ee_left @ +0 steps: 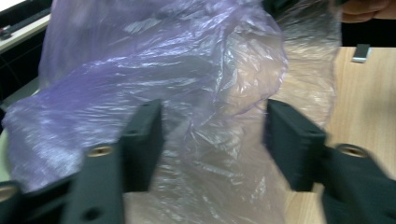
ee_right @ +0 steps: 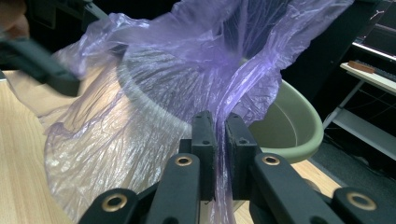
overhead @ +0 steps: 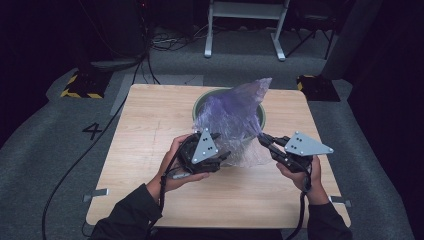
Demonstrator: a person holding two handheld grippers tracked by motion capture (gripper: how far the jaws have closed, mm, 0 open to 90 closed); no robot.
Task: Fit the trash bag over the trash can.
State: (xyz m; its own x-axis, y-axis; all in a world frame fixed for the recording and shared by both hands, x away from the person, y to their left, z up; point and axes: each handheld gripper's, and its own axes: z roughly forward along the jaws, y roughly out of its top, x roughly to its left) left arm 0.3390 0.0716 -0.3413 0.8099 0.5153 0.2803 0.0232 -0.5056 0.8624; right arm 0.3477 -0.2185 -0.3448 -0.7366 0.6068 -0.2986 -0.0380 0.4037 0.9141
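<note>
One thin purple plastic bag (overhead: 235, 122) stands crumpled over the near side of one green bowl (overhead: 261, 114), its lower folds spilling onto the wooden worktop (overhead: 145, 130) in front of the bowl. In the right gripper view the bag (ee_right: 187, 88) drapes across the bowl's rim (ee_right: 299, 135), and part of the pale inside of the bowl is open to view to the right of the bag.

Two grippers work on the bag, one in each hand. The right gripper (overhead: 265, 140) reaches in from the right; its fingers (ee_right: 204, 140) are pressed almost together and pinch a gathered strip of the bag's edge, which runs down between them. The left gripper (overhead: 215, 152) sits at the bag's near left side, under a grey three-cornered plate. Its fingers (ee_left: 142, 140) stand about half spread, with loose film (ee_left: 205, 140) bulging into the gap between them; the pads do not press on it.

Each hand (overhead: 172, 167) grasps its gripper from below, the sleeves entering from the near edge of the worktop.
</note>
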